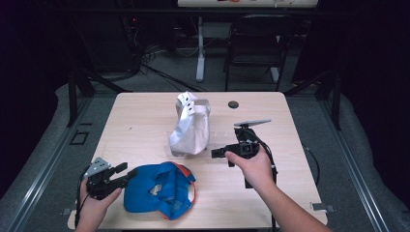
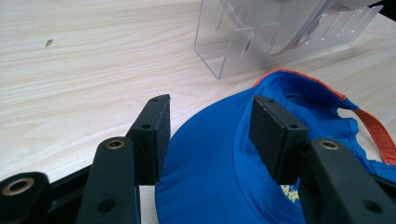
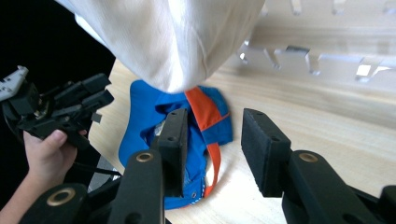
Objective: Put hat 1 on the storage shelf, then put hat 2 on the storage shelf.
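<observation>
Left gripper (image 1: 124, 173): held in the person's left hand (image 1: 94, 200) at the near left edge of the wooden table (image 1: 140, 121). Jaws stand wide apart, pressing on nothing. In the left gripper view the brim edge of the blue cap (image 2: 224, 163) lies between and under the jaws; whether one black pad (image 2: 271, 135) touches the cloth cannot be told.

Right gripper (image 1: 220, 154): held in the person's right hand (image 1: 254, 166) right of centre, pointing left toward the stand. Jaws parted, nothing between the pads; bare tabletop shows in the gap in the right gripper view.

Blue cap (image 1: 157, 189): lies on the table near its front edge, just beside the left gripper, opening turned up, with orange trim and an orange strap (image 3: 208, 121) at the back.

White cap (image 1: 191, 125): hangs on a clear acrylic stand (image 2: 261, 42) at mid-table, behind the blue cap and left of the right gripper.

Small dark round object (image 1: 233, 104): on the far part of the table, well apart from both grippers.
</observation>
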A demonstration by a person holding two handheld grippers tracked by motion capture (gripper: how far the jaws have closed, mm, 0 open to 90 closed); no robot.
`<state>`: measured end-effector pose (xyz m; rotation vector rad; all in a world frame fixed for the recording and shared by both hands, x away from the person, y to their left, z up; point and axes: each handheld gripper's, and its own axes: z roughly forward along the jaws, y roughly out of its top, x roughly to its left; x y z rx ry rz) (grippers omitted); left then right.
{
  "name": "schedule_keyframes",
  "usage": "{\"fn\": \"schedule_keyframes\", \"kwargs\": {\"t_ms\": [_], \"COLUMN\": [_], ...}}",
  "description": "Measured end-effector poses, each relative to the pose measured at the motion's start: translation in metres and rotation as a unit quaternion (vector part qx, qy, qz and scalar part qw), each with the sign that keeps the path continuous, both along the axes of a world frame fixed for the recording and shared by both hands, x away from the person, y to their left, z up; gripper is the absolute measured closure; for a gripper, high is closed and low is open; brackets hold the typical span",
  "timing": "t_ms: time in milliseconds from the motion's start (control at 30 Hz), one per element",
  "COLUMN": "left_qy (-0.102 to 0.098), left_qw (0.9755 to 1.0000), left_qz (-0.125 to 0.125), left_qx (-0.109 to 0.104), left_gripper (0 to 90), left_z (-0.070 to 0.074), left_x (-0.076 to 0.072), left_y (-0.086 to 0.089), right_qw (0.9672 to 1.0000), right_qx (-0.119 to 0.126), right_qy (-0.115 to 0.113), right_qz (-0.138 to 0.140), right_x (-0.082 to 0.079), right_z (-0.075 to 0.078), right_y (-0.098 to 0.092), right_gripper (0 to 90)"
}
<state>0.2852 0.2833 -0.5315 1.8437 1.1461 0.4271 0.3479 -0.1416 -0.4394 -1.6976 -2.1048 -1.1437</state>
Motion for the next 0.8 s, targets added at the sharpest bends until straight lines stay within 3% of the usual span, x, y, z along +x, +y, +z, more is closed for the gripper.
{"fn": "schedule_keyframes", "kwargs": {"t_ms": [267, 367, 533, 600, 667, 800], "left_qy": [-0.004, -0.003, 0.004, 0.002, 0.008, 0.011], "left_qw": [1.0, 0.9998, 0.9995, 0.9996, 0.9991, 0.9985], "left_qz": [0.005, 0.001, 0.0, 0.004, 0.001, 0.006], "left_qx": [0.006, 0.018, 0.032, 0.028, 0.041, 0.054], "left_gripper": [48.7, 48.3, 47.4, 47.3, 47.3, 47.3], "left_z": [0.0, 0.0, -0.002, -0.004, -0.004, -0.006], "left_x": [-0.003, -0.004, -0.005, -0.006, -0.009, -0.01], "left_y": [0.002, 0.002, 0.001, 0.0, 0.001, -0.001], "right_qw": [0.9997, 0.9997, 0.9997, 0.9997, 0.9995, 0.9991], "right_qx": [-0.013, -0.012, -0.011, -0.009, -0.003, -0.003], "right_qy": [-0.007, -0.004, 0.009, 0.01, 0.023, 0.024], "right_qz": [0.017, 0.021, 0.02, 0.019, 0.02, 0.034], "right_x": [-0.012, -0.014, -0.015, -0.015, -0.017, -0.022], "right_z": [-0.02, -0.03, -0.043, -0.048, -0.052, -0.062], "right_y": [0.011, 0.014, 0.017, 0.019, 0.021, 0.027], "right_gripper": [61.6, 61.8, 62.3, 62.7, 62.9, 62.8]}}
